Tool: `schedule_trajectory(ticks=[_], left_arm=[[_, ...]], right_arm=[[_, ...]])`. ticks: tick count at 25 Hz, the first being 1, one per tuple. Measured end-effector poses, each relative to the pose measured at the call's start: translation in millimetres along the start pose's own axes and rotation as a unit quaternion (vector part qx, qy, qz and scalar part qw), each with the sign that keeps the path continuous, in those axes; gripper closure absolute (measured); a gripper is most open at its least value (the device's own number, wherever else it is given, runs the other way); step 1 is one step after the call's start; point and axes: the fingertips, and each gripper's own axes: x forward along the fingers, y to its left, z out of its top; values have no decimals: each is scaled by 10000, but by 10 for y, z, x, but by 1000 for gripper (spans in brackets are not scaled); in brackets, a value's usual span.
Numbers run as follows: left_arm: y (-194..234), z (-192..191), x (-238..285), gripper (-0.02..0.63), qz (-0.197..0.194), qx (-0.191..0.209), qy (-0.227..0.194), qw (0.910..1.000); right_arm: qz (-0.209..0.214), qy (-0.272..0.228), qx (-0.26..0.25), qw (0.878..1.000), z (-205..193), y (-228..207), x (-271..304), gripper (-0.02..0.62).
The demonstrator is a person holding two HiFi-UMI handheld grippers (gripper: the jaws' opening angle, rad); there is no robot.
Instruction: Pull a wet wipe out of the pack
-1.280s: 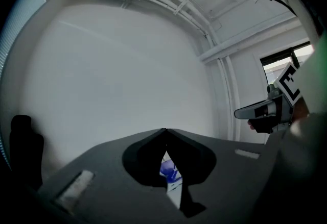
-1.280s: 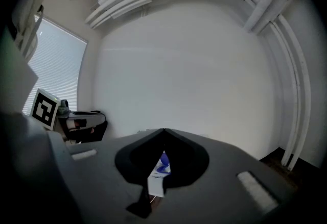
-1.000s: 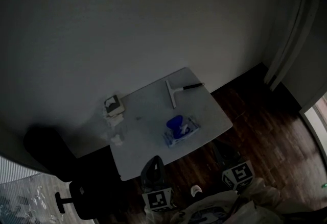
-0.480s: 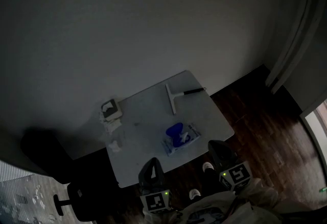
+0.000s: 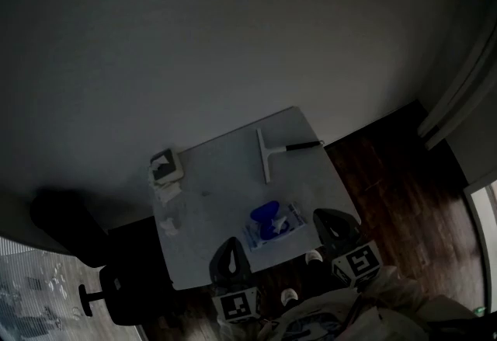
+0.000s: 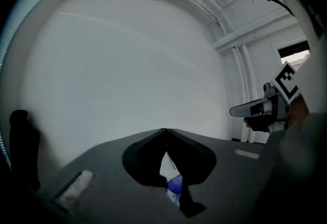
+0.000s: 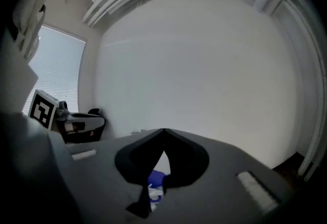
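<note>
Along the left side of the white rectangular counter point(image 5: 225, 184), a small grey-white box point(image 5: 165, 166) & crumpled white tissue scraps point(image 5: 169, 221) sit well clear. At the near edge hovers the left tool point(image 5: 231, 245), jaws pressed together, empty. The blue-and-white soft wet-wipe pack point(image 5: 273, 224) lies flat btwn both tools. Just beside it is the right tool point(image 5: 324, 217), also pinched closed, empty. Risks: closed jaws only shove the light pack; w/o one tool pinning it, the whole pack prob lifts w/ the wipe.
</note>
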Motion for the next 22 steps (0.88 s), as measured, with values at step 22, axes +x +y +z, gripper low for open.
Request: schedule_trajectory(ticks=[22], left_arm=[[56, -242, 376, 604, 1149, -147, 635, 9912]], right_arm=[[1755, 1329, -489, 9742, -761, -403, 732, 460]])
